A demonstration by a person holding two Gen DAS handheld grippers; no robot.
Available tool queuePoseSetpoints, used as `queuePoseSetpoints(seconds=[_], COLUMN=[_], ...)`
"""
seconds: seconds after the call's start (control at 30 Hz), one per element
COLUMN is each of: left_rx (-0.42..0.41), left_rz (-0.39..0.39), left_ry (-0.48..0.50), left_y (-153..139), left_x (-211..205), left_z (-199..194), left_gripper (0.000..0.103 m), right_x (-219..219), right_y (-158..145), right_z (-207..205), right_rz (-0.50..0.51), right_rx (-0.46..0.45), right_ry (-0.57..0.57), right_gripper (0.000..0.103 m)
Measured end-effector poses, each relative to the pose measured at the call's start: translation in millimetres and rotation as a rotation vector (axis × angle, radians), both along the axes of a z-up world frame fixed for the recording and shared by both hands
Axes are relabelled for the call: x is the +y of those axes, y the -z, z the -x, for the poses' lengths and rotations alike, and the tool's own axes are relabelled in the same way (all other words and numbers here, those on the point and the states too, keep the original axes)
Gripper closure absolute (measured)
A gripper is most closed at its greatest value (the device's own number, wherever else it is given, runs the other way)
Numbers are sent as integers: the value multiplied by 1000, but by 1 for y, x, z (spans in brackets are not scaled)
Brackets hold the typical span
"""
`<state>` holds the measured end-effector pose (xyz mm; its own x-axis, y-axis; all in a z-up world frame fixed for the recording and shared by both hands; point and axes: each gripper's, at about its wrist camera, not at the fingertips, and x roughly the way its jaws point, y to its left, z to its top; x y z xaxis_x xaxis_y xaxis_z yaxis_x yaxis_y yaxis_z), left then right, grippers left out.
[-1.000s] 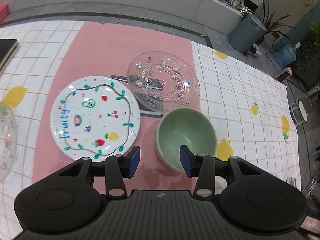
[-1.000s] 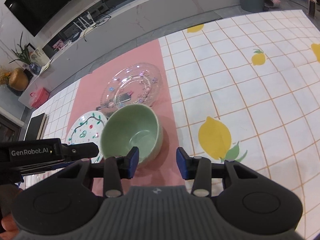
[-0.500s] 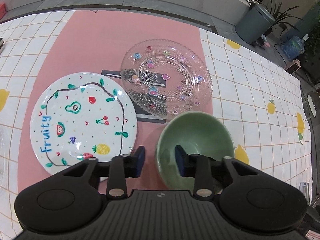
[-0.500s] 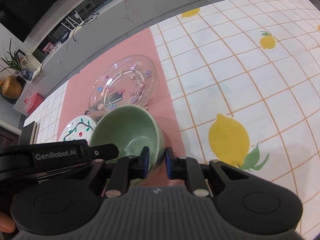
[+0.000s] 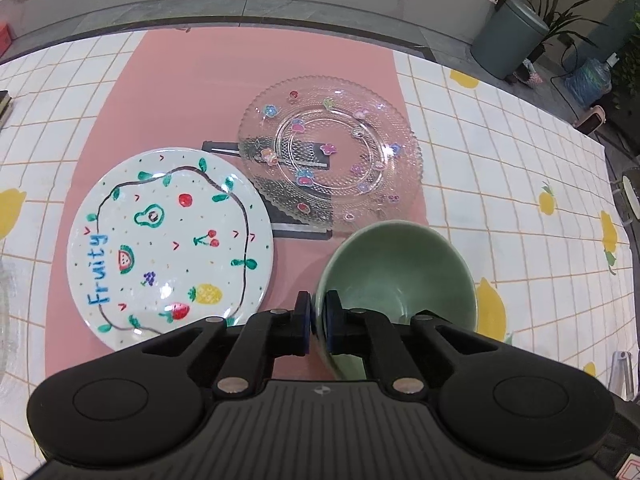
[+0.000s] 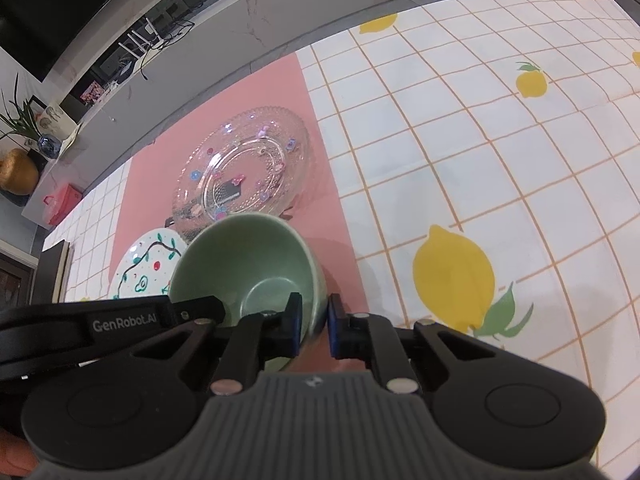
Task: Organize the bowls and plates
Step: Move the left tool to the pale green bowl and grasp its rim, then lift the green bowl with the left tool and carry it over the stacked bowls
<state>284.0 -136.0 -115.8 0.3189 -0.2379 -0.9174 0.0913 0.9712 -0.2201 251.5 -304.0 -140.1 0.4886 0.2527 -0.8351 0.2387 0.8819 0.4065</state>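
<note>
**Both grippers pinch the green bowl's rim**

The left gripper has just closed its jaws onto the near-left rim of the green bowl, one pad inside the wall and one outside. The right gripper has also just closed, clamped the same way on the bowl's right rim. The bowl sits on the pink runner directly ahead of both tools (the fruit-painted plate lies to the left gripper's left, the clear glass plate beyond the bowl).

To lift well, both hands should rise together and level, keeping the pinch steady so the smooth glazed wall does not slip.

The bowl's near wall and base are hidden behind the gripper bodies. A dark flat object under the glass plate is hard to identify.
</note>
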Motion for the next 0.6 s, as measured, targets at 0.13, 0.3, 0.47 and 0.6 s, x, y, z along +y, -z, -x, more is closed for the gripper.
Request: queuePoseSetpoints(seconds=[0.13,0.3,0.47,0.6], left_rx=[-31,-79,-118,-153], left_rz=[-2,-7,4,22], left_ry=[-6,-5,-24,-46], left_y=[-14,-38,-60,-80], left_x=[2,4,11,23], left_z=[14,37,67,96], left_gripper=[96,96,96,95], right_x=[2,2,9,14], right_y=[-12,-32,-56,-74], right_z=[13,36,65,92], right_rz=[9,-11,3,-18], right_rx=[-24,-61,-106,-137], right_ry=[-6,3,-16,-33], right_gripper=[93,93,93,94])
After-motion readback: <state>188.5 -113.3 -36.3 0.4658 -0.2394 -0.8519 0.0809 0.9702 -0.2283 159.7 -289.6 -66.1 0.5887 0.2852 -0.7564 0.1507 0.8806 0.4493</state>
